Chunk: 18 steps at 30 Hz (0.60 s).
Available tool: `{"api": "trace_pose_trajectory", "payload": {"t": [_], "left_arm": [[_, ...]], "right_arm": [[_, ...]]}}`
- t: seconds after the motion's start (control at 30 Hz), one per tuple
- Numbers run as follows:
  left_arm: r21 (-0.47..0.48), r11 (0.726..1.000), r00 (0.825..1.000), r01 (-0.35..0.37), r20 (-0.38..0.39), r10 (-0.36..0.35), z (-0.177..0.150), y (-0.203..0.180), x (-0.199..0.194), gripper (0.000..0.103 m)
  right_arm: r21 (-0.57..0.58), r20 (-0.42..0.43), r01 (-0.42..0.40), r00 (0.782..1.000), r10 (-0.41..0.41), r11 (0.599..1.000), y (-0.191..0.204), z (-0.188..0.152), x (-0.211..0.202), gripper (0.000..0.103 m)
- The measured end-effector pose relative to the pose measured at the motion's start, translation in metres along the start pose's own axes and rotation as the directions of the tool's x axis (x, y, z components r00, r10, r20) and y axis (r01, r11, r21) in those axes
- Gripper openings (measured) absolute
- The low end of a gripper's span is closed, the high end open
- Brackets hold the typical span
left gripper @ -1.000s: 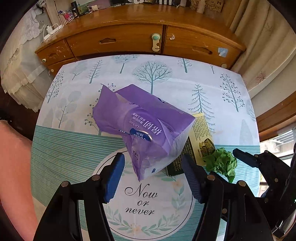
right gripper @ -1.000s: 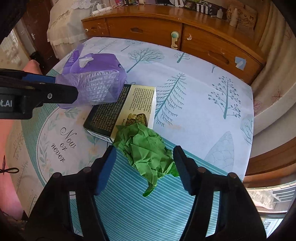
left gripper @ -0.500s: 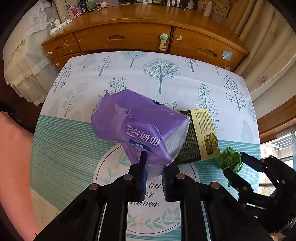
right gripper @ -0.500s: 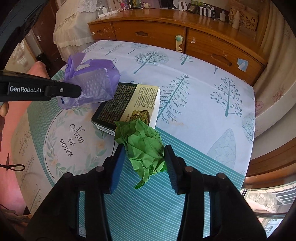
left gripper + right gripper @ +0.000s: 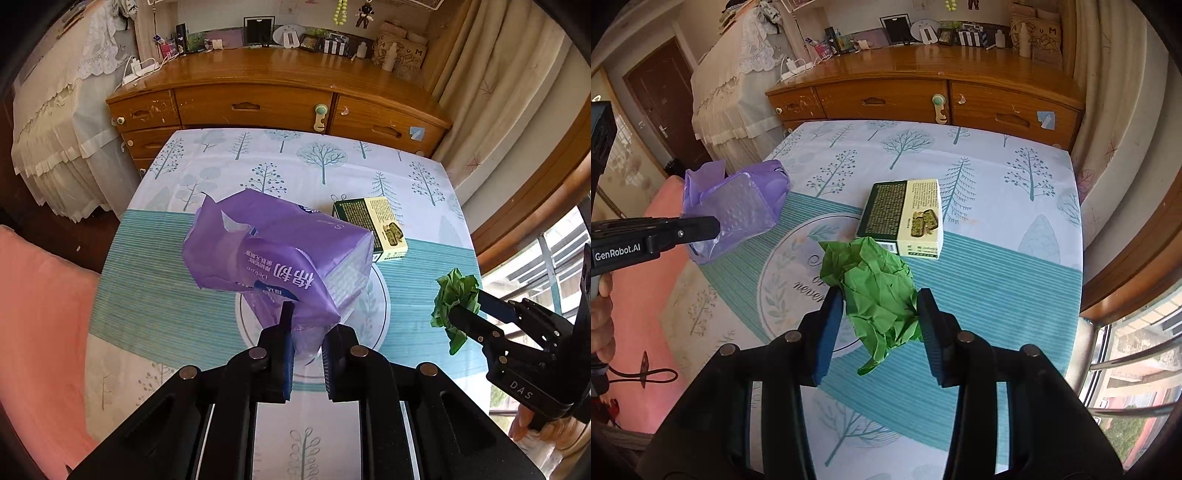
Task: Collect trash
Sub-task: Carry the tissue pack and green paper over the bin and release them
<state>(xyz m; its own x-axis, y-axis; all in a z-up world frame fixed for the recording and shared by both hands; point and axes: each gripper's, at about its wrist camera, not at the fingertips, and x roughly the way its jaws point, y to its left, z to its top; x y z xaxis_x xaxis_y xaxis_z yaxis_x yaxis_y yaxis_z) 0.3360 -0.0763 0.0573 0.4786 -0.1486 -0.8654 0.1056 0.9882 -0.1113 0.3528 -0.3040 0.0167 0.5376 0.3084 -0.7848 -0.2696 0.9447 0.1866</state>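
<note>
We've got 2 of the 3 bits of trash in hand. Our left gripper (image 5: 306,354) has its jaws pinched on the lower end of the purple tissue pack (image 5: 280,258), which hangs clear above the table (image 5: 166,295). Our right gripper (image 5: 881,325) has its jaws closed onto the crumpled green paper (image 5: 875,291), also held off the cloth; the left wrist view shows it in mid-air by the table's right edge.

Left to do, as we judge it: the green-and-cream box (image 5: 905,218) sits untouched on the tablecloth approx. at the middle, apart from both grippers, and both held items need dropping somewhere.

What we can't make out: no bin or bag is in either view, so the drop-off spot is unknown. The purple pack blocks part of the round print and the near edge of the box in the left wrist view. How full the pack is we can't tell; it looks mostly slack wrapper. Box text is too small to read.
</note>
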Motion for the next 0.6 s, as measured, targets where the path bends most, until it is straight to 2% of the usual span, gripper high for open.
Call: {"api": "trace_pose_trajectory", "payload": {"t": [0.2,0.33,0.6], "left_arm": [[0.065,0.998,0.998,0.023,0.057,-0.027,-0.049,0.022,-0.066,0.012],[0.092,0.995,0.995,0.049,0.083,-0.056,-0.084,0.042,-0.106,0.012],[0.17,0.981,0.986,0.097,0.121,-0.118,-0.165,0.09,-0.17,0.012]], "right_arm": [[0.035,0.049,0.003,0.999,-0.004,0.999,0.06,-0.032,-0.048,0.038],[0.052,0.05,0.003,0.999,-0.006,0.999,0.104,-0.053,-0.07,0.038],[0.058,0.094,0.055,0.994,-0.06,0.997,0.198,-0.104,-0.111,0.038]]}}
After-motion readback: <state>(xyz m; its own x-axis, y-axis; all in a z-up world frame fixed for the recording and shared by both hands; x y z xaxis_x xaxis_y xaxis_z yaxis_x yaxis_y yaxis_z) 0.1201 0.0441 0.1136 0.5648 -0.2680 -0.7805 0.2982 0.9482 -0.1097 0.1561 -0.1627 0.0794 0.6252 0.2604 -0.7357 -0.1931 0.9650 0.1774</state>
